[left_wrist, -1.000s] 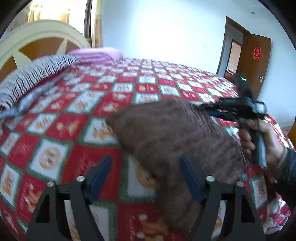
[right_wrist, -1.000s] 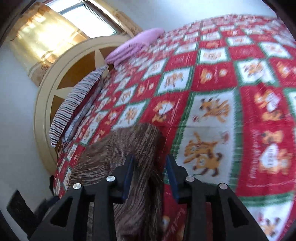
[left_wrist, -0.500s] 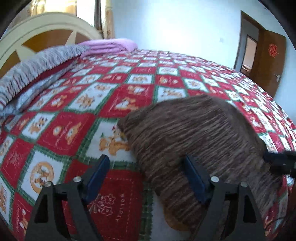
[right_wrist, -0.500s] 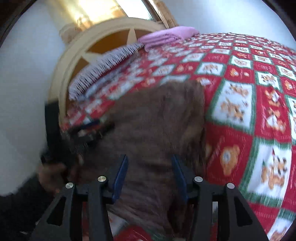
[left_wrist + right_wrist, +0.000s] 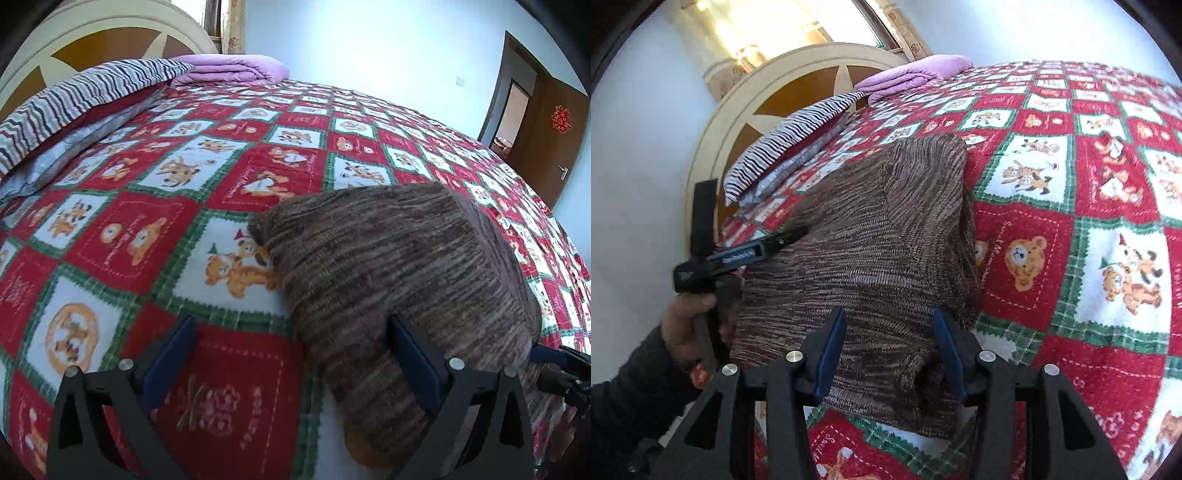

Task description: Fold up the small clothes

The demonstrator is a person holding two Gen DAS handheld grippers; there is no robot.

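Left gripper [image 5: 291, 354]: jaws spread wide, nothing held. The right-hand blue pad [image 5: 412, 360] rests against the near lobe of the sweater; the other pad hangs over bare quilt beside the sweater.

Right gripper [image 5: 888, 350]: jaws moderately parted, straddling the near edge of the sweater. Knit lies between the pads; whether they touch it cannot be told.

Brown striped knit sweater [image 5: 399, 266], also in the right wrist view [image 5: 879, 236]: small garment, lying in a folded bundle on the bed. A rounded lobe of it, likely a sleeve, reaches toward the left gripper.

Left hand [image 5: 683, 328]: seen from the right wrist view at the sweater's left edge, gripping the handle of the left gripper, dark sleeve behind it.

Quilt [image 5: 147, 229]: red, white and green check with bear and deer pictures, covering the bed under the sweater.

Striped pillow [image 5: 85, 96]: grey and white, beyond the sweater, against the headboard.

Purple blanket [image 5: 236, 70]: folded, beside the striped pillow, far from the sweater.

Headboard [image 5: 746, 122]: cream arch with brown panels, behind the pillow.

Door [image 5: 543, 136]: brown, red paper emblem, standing open past the bed to the sweater's right.
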